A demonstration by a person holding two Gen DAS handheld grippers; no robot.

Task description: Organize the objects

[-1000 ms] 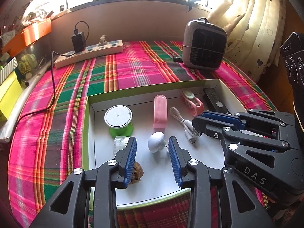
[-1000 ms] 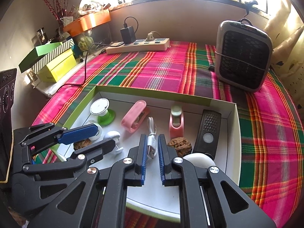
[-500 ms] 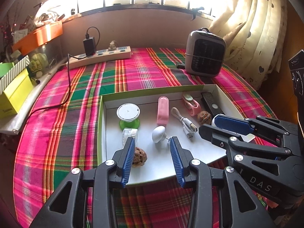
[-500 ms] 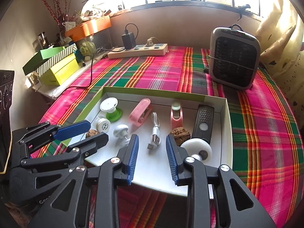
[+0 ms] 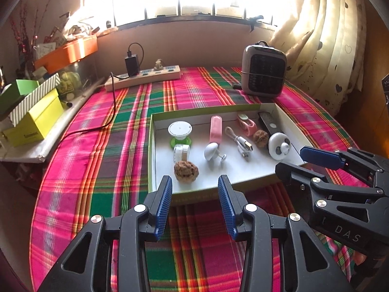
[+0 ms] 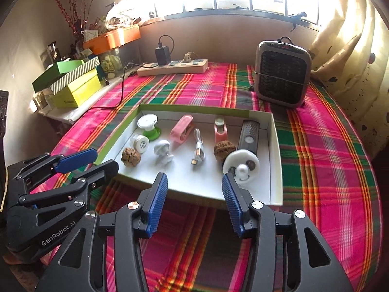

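Observation:
A shallow white box with a green rim lies on the plaid cloth. In it lie two walnuts, a white mushroom-shaped piece, a white USB cable, a pink case, a dark remote and a white round fan-like disc. My left gripper hovers open in front of the box with nothing between its fingers. My right gripper is also in front of the box, its jaws opening and empty.
A small heater stands at the back right. A power strip with a black charger and cord lies at the back. Yellow and green boxes sit on a ledge at left. A curtain hangs at right.
Both grippers have drawn back from over the box to in front of its near edge. The right gripper went from almost shut to open; the white disc is now uncovered in the box.

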